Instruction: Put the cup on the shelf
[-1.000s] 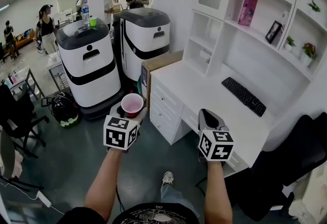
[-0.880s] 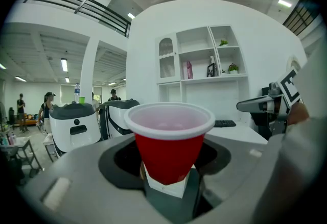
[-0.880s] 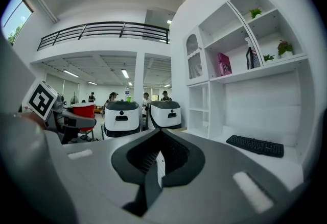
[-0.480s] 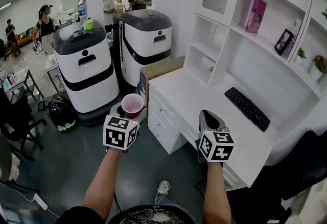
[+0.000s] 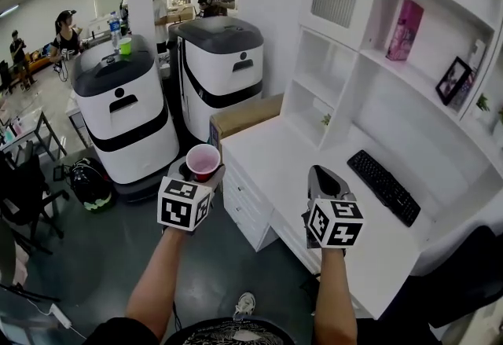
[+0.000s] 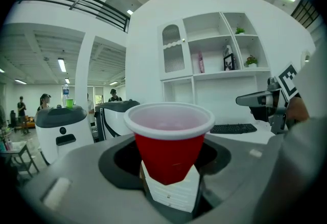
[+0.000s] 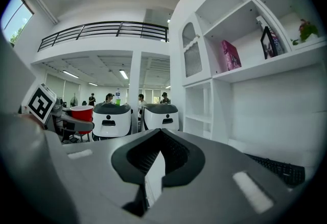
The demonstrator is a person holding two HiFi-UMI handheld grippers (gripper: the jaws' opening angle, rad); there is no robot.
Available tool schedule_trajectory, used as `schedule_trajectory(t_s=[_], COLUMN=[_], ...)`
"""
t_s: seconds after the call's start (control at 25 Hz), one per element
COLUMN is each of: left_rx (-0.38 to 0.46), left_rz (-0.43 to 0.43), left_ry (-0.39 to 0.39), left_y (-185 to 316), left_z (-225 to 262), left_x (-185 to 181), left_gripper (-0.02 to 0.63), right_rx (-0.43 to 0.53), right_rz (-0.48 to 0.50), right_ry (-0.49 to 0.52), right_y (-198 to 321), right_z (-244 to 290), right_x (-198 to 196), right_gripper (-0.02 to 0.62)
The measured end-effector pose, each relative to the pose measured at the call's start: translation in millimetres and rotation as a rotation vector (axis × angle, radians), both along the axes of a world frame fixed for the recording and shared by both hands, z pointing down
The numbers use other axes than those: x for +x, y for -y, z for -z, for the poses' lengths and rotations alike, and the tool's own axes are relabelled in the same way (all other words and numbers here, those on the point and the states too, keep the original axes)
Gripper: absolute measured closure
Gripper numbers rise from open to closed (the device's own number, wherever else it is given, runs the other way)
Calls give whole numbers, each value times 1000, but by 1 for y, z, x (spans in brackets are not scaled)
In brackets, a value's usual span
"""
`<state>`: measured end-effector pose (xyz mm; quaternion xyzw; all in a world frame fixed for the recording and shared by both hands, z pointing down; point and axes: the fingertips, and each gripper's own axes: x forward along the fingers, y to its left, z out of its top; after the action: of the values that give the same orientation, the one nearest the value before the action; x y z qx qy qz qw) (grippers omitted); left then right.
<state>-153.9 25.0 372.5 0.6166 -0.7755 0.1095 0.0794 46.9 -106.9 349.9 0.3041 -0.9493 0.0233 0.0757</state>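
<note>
While the head view looks down, the left tool point(image 5: 203, 172) at 9 o'clock holds the red cup point(image 5: 203, 160) upright, just beside the white desk's point(image 5: 291, 151) corner. The right tool point(image 5: 324, 178) hovers over the desk at 3 o'clock, and the shelf point(image 5: 343, 92) stands at 1 o'clock. In the left gripper view, the jaws are clamped on the cup's base. In the right gripper view, the jaws are pressed together, and the cup shows at 9 o'clock.
</note>
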Motion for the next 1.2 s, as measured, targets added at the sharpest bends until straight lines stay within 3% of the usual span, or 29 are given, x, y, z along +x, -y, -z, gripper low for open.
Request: schedule_trajectory(t_s=[0.52,1.2], left_rx=[-5,-18], left_rz=[-34,-86], left_ry=[6,22], left_y=[98,162], left_z=[1,-4], left_x=[-6,-2], left_gripper=[344,344], right_rx=[-15,-44], right_rz=[-13,-24], right_ry=[14,28], right_y=[89,134], right_z=[1,-13], right_x=[-11,-17], right_gripper=[568,568])
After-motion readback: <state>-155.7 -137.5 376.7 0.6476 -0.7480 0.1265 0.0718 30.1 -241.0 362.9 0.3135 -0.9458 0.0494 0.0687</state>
